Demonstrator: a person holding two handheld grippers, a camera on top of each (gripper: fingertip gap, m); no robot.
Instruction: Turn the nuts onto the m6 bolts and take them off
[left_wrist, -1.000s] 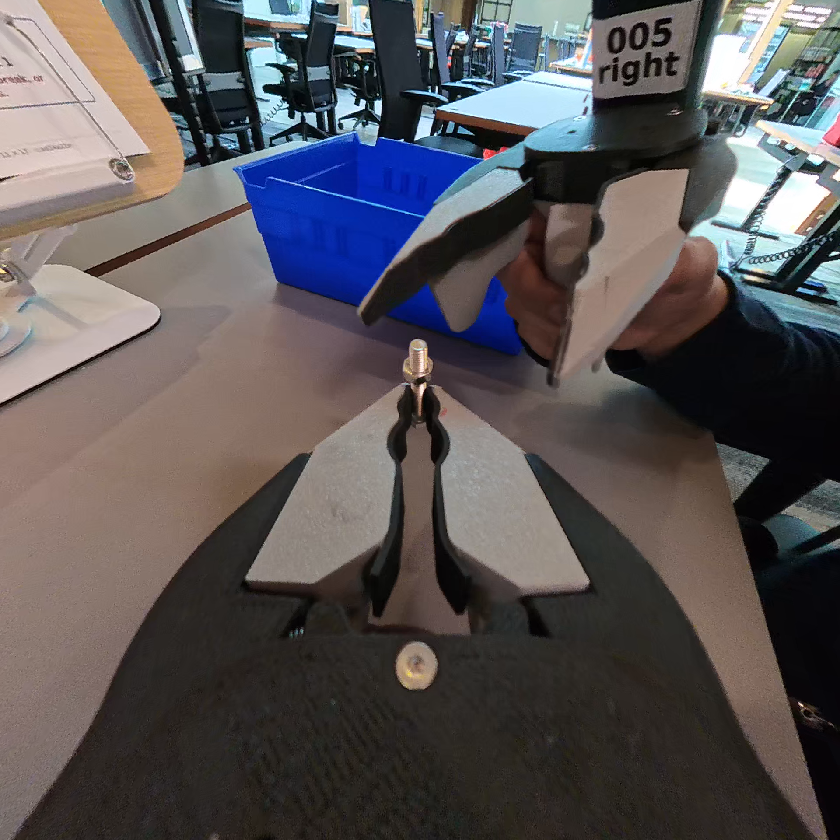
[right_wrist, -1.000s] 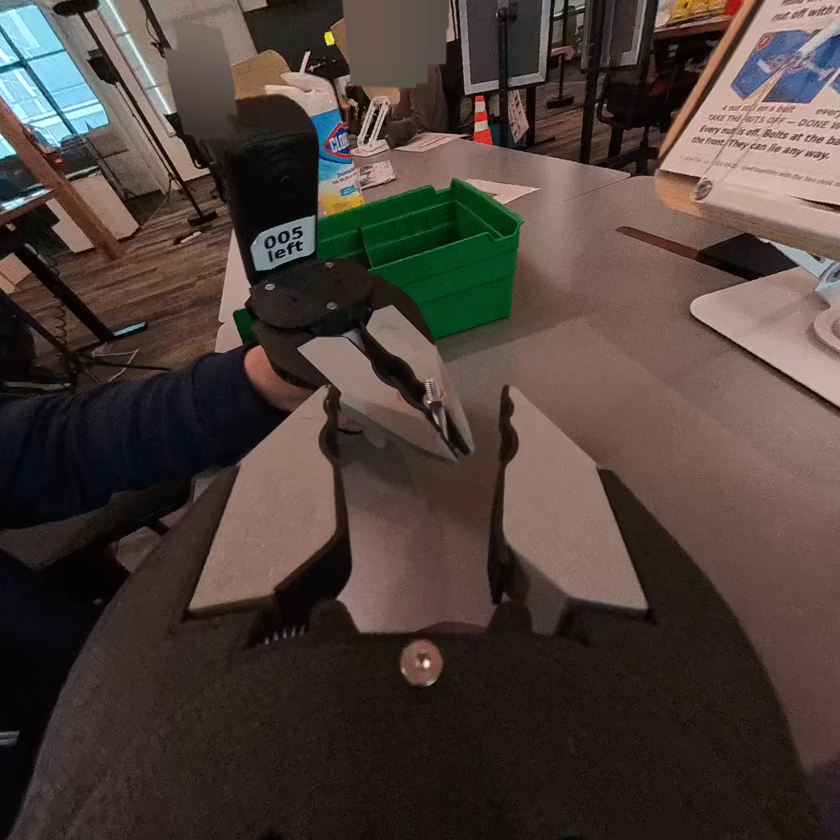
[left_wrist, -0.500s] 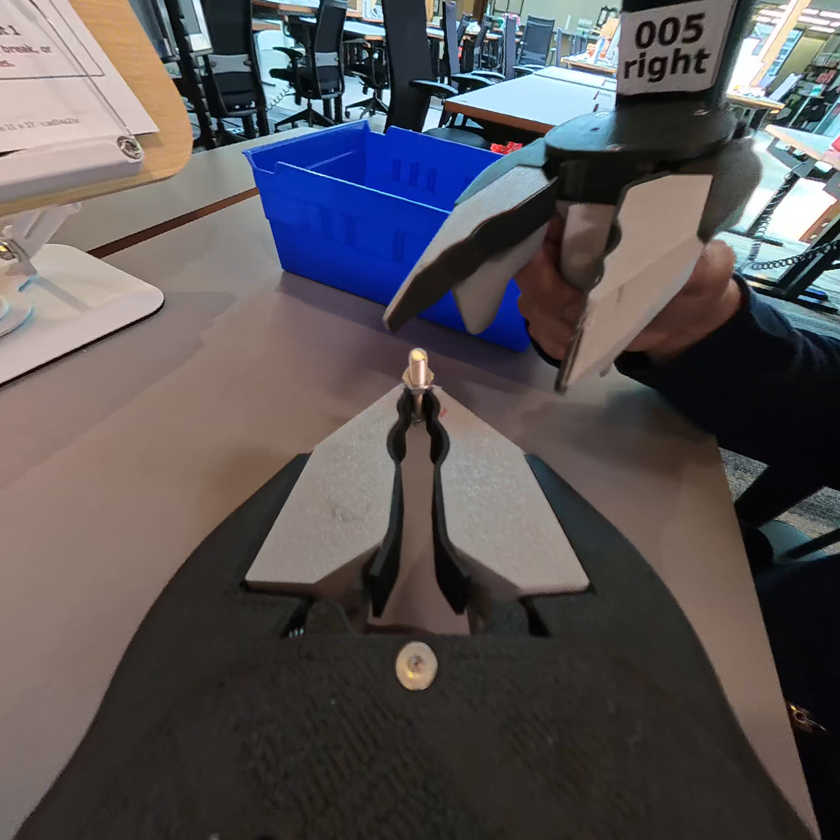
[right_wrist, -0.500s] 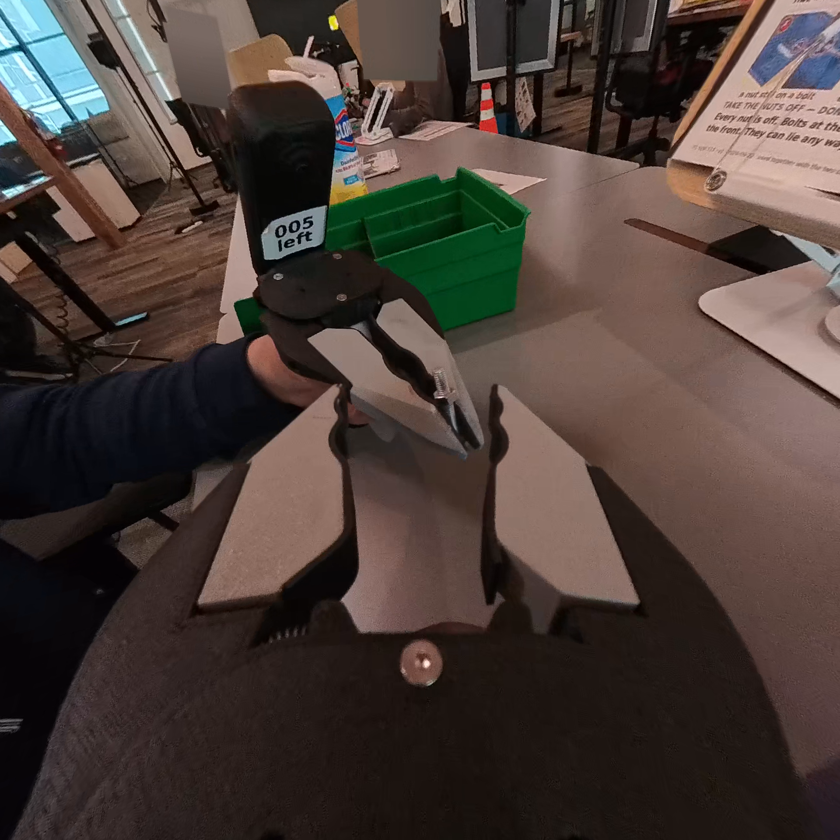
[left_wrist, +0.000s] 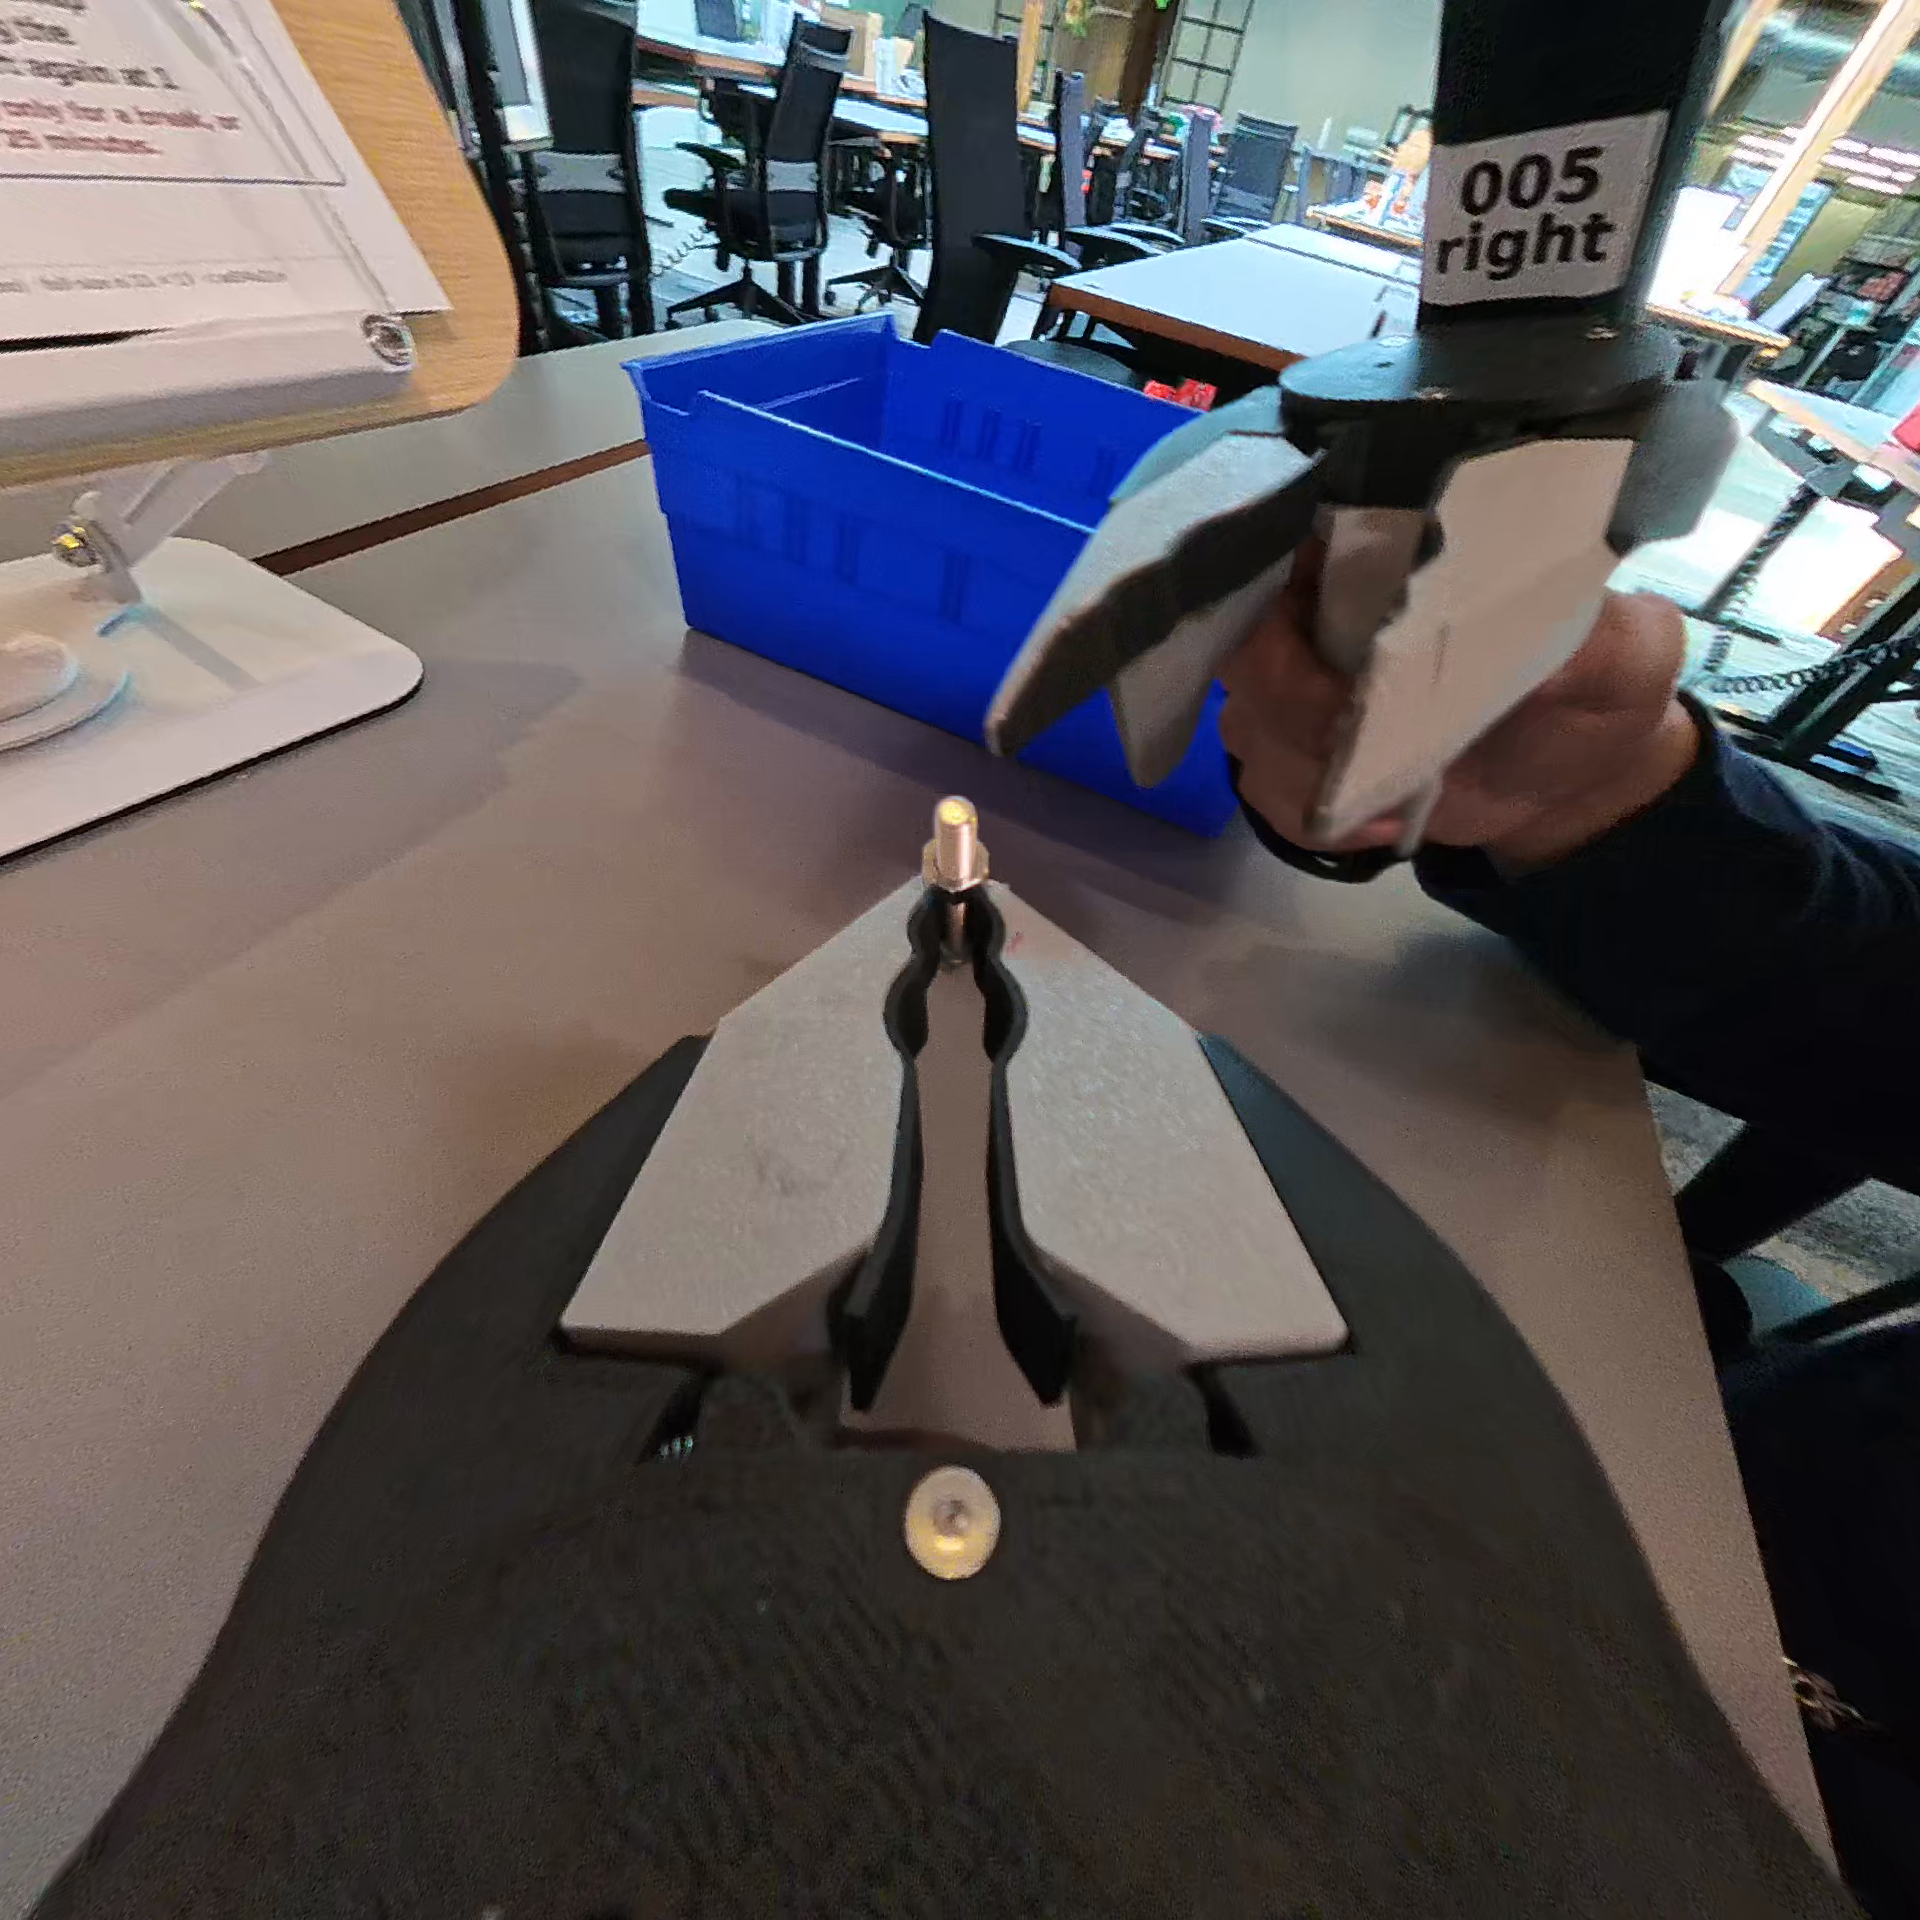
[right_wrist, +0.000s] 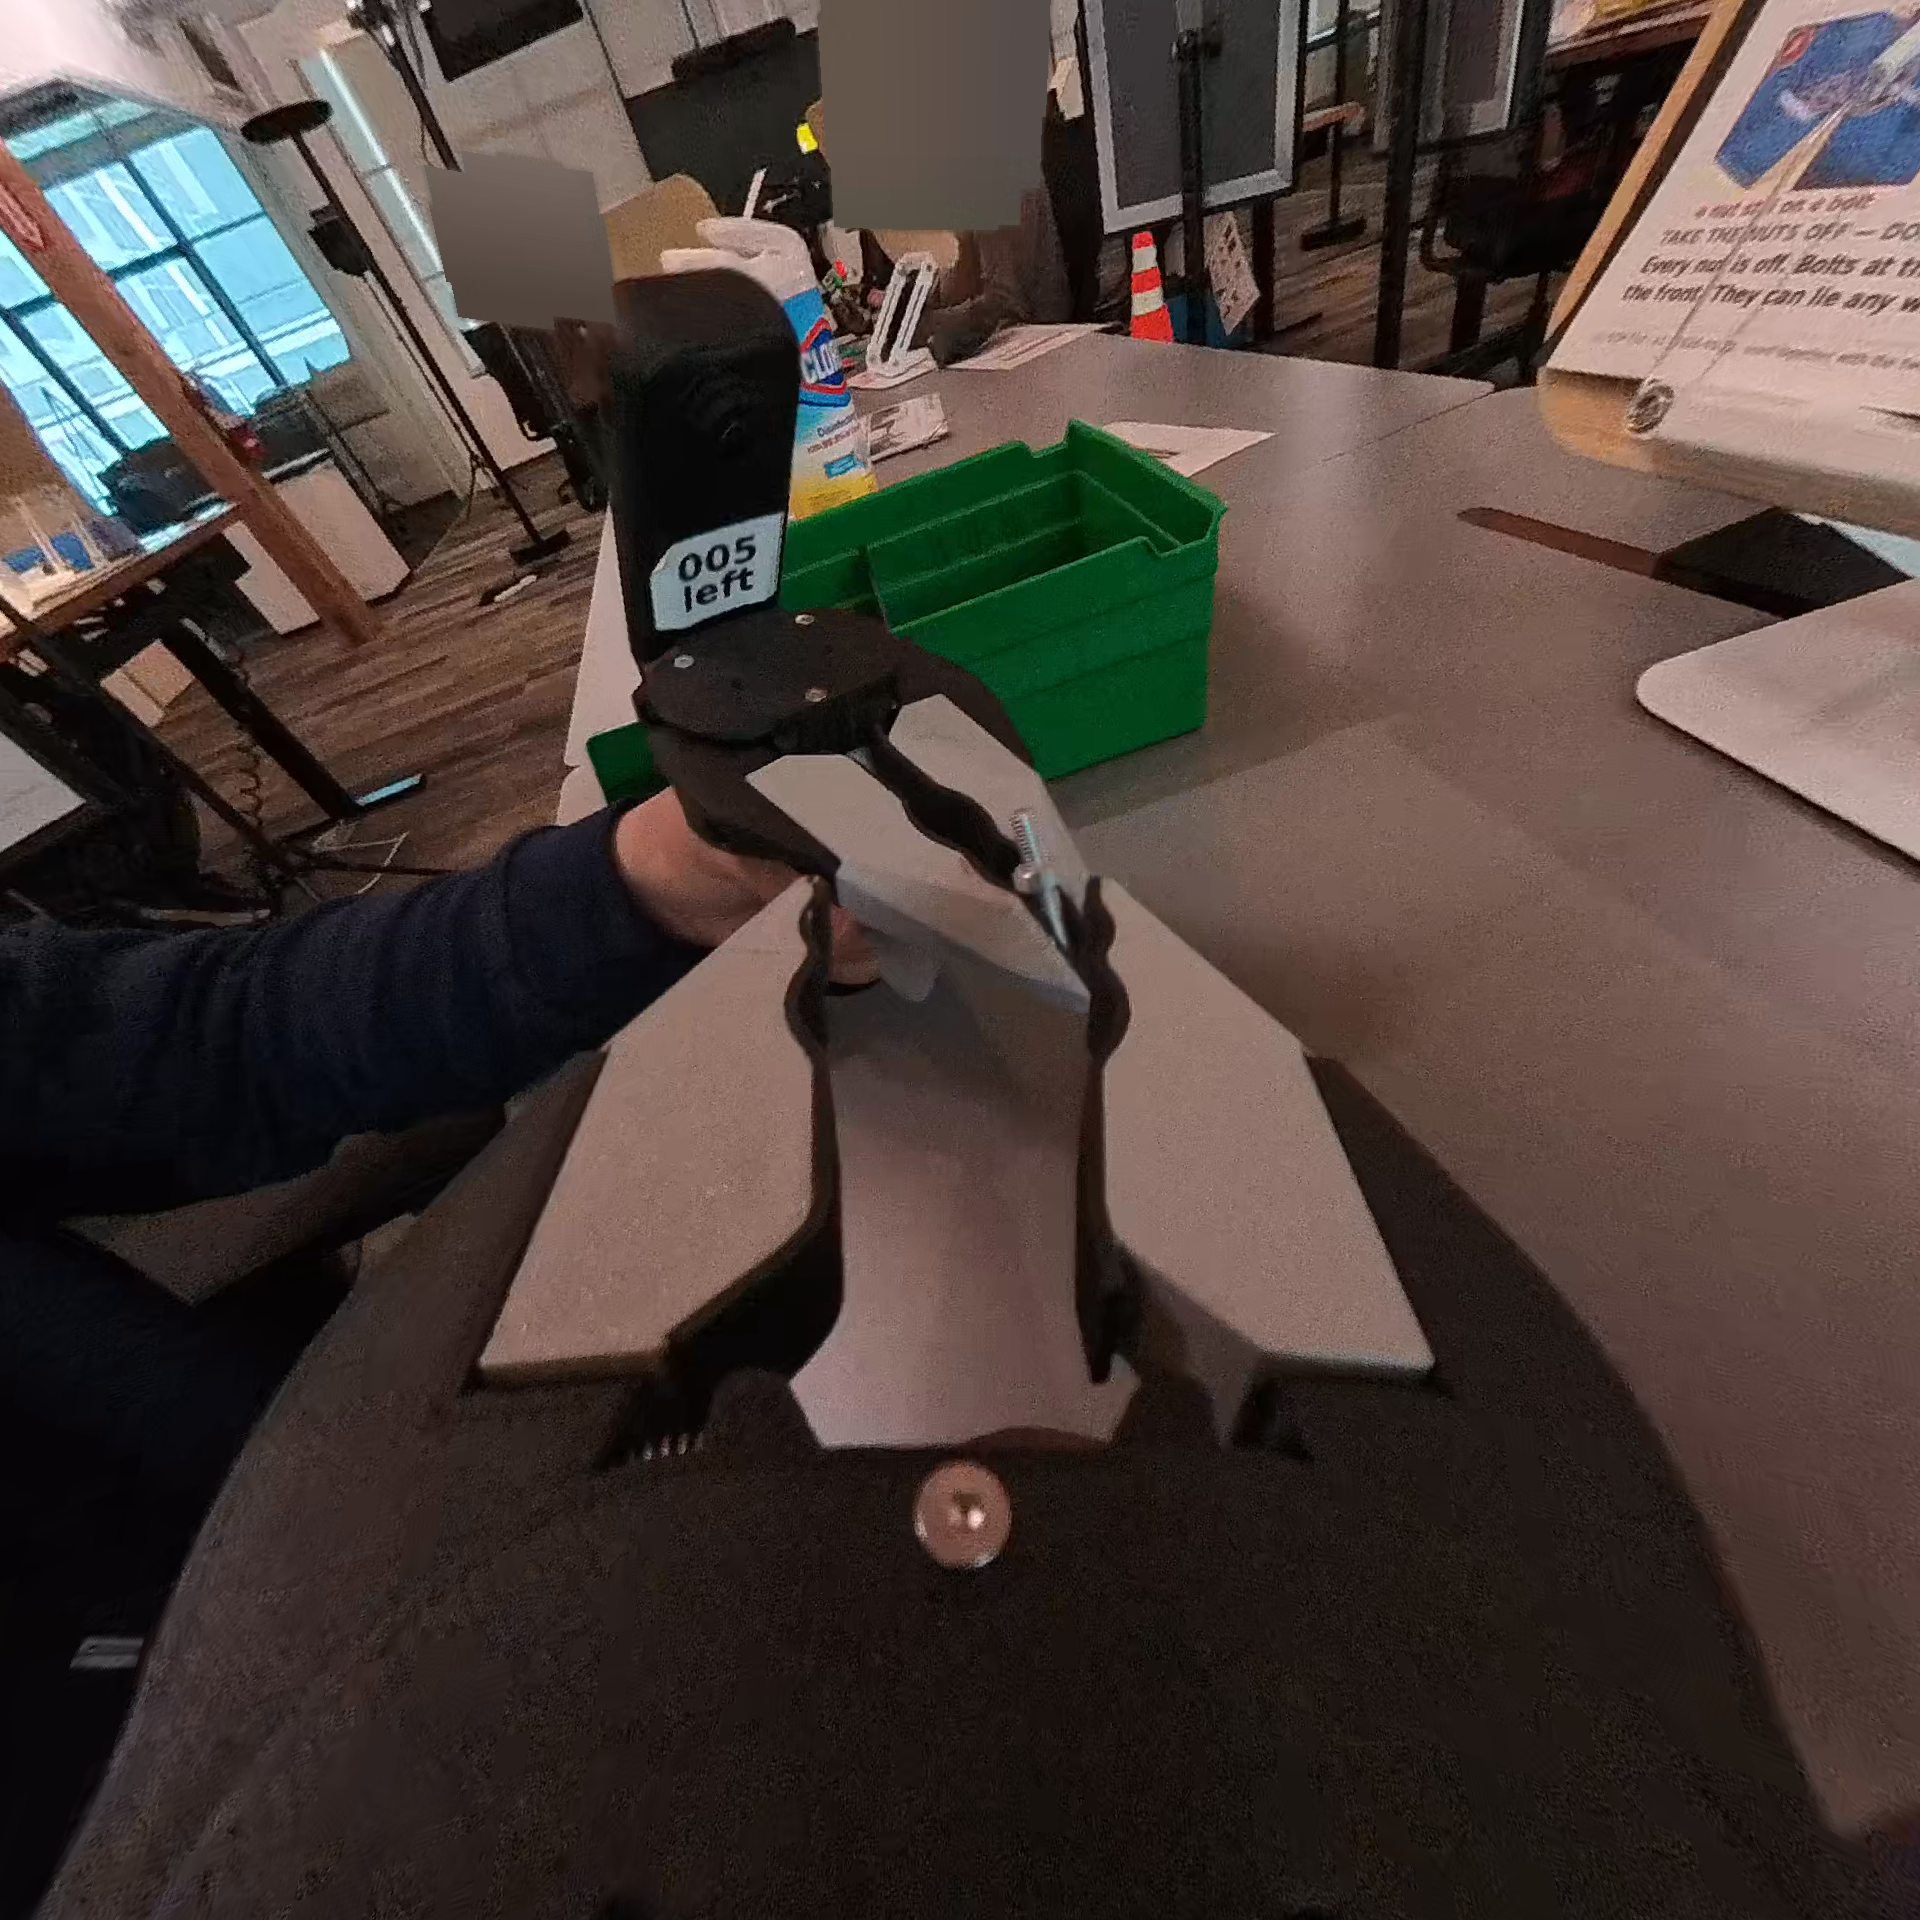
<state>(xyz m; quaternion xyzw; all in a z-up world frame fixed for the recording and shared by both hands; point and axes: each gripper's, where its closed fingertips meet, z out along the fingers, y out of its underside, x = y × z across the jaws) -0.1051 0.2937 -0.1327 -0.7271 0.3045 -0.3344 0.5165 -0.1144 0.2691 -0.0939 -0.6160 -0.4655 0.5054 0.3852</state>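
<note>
On the left, the left gripper (left_wrist: 954, 914) is clenched on the shank of a small silver threaded bolt (left_wrist: 953, 831), pinching it in the notch at its black-edged grey fingertips. The bolt's long axis runs straight out ahead of those tips, its free threaded end pointing forward over the grey table (left_wrist: 364, 935) toward the blue plastic bin (left_wrist: 883, 540). A silver hex nut (left_wrist: 953, 868) sits on the thread just beyond the fingertips.

To the right and higher, the right gripper (left_wrist: 1184, 769) hangs with its grey fingers spread wide and nothing between them, tips angled down toward the bolt. Its own camera shows the bolt lying just off its right-hand finger (right_wrist: 1226, 1091), not centred in the gap, with the green plastic bin (right_wrist: 1039, 582) behind.

The coming move appears to turn on this offset: the spread claw likely has to shift so the nut comes between its fingers, square to the bolt's axis, before closing to turn it.
</note>
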